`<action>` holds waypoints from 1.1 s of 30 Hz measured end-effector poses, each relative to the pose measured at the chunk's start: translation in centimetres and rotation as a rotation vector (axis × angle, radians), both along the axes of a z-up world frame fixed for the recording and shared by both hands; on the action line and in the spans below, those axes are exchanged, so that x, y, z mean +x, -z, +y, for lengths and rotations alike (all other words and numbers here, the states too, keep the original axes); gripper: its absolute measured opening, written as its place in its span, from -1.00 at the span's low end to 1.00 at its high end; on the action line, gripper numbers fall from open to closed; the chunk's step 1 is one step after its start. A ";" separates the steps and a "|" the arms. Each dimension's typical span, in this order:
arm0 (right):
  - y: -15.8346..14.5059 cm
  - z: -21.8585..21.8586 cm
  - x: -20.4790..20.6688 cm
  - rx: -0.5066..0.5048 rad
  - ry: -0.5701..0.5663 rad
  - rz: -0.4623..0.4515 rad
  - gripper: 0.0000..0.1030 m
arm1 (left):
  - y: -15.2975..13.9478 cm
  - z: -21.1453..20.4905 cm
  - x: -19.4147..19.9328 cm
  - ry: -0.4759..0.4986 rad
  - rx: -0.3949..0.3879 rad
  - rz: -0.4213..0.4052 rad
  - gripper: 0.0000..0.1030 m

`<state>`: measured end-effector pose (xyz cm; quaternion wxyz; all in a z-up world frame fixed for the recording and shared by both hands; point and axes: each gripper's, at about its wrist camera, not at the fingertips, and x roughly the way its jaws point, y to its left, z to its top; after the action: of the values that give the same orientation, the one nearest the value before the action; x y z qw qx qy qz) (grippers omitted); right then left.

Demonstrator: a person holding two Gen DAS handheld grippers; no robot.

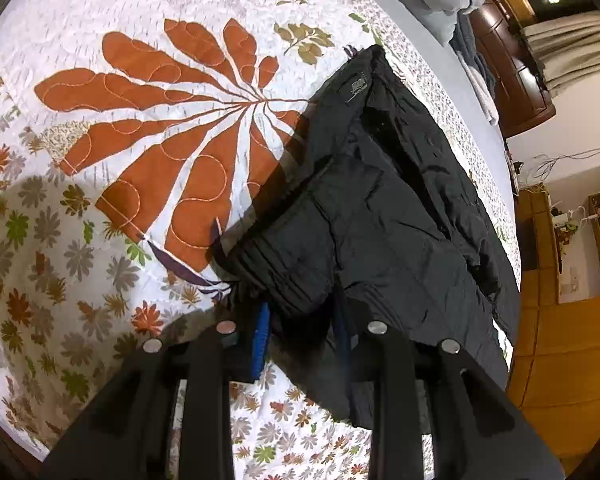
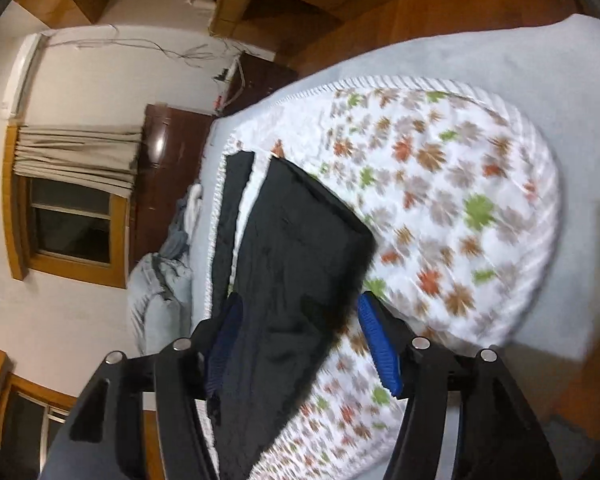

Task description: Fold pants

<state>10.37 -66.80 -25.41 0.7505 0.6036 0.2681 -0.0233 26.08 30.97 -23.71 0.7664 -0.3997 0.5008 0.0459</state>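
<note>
On the bed, black pants (image 1: 380,208) lie across a white quilt (image 1: 100,240) printed with orange and green leaves and one large rust-coloured flower. From your left wrist camera, the pants spread away from you toward the quilt's right edge, creased, with a ribbed waistband nearest the camera. Your left gripper (image 1: 300,332) sits at that waistband with the cloth bunched between its blue pads (image 1: 262,336); the far pad is buried in fabric, and the jaws look closed on the pants.

From your right wrist camera, which is blurred, a folded panel of the pants (image 2: 296,248) runs up from between the fingers, with a second dark strip just beside it near the quilt's edge. Your right gripper (image 2: 300,340) stands wide, its blue pads (image 2: 380,348) well apart, the cloth lying between them and against the left pad only. No containers show in either view.
</note>
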 end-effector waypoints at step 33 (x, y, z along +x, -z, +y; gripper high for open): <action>-1.4 7.4 -0.4 -0.119 -0.193 0.093 -0.78 | -1.7 7.7 -9.3 -0.030 -0.028 0.120 -0.61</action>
<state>10.00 -59.43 -23.97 0.7704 0.5277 0.3578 0.0053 16.73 38.64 -21.98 0.7285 -0.4143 0.5404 0.0743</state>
